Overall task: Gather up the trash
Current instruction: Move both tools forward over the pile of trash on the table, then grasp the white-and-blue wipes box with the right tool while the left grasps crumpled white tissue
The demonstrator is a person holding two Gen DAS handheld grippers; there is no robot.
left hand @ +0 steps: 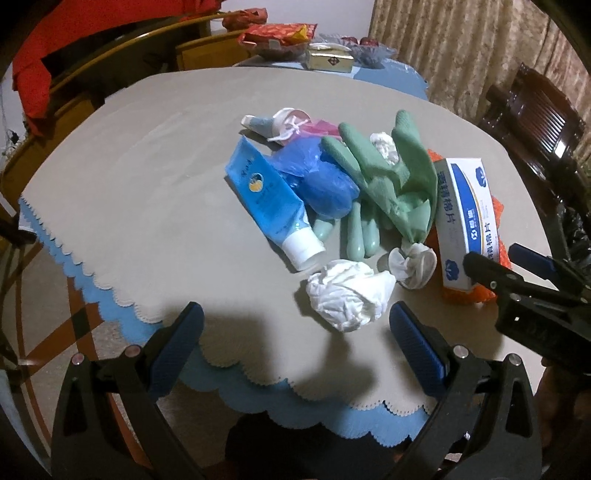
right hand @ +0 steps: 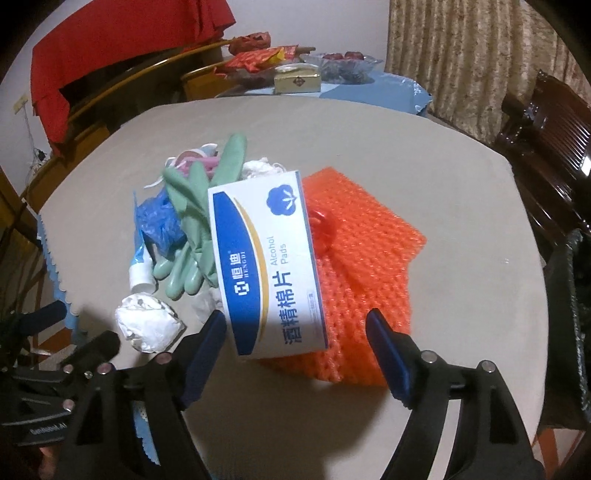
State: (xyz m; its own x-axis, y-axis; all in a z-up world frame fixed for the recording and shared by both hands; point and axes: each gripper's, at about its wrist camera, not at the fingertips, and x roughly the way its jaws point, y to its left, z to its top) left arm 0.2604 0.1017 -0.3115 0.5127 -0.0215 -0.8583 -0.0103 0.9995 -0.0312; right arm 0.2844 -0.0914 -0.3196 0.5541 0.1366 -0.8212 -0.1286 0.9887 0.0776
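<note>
A heap of trash lies on the grey table cover [left hand: 147,184]: a blue tube [left hand: 271,206], a blue plastic bag [left hand: 317,177], green rubber gloves [left hand: 384,173], crumpled white tissue [left hand: 347,295], and a white-and-blue alcohol pads box [right hand: 266,266] leaning on orange foam netting [right hand: 365,258]. My left gripper [left hand: 295,321] hangs open over the near table edge, the tissue just ahead of its right finger. My right gripper [right hand: 295,325] is open, its fingers either side of the box's near end and the netting, not pressing on them. It also shows in the left wrist view [left hand: 517,266].
At the far end of the table stand snack packets [left hand: 280,33], a gold box [left hand: 328,59] and a glass bowl [right hand: 343,62]. Wooden chairs [left hand: 535,118] ring the table, one draped in red cloth [left hand: 55,55]. A curtain [right hand: 461,55] hangs behind.
</note>
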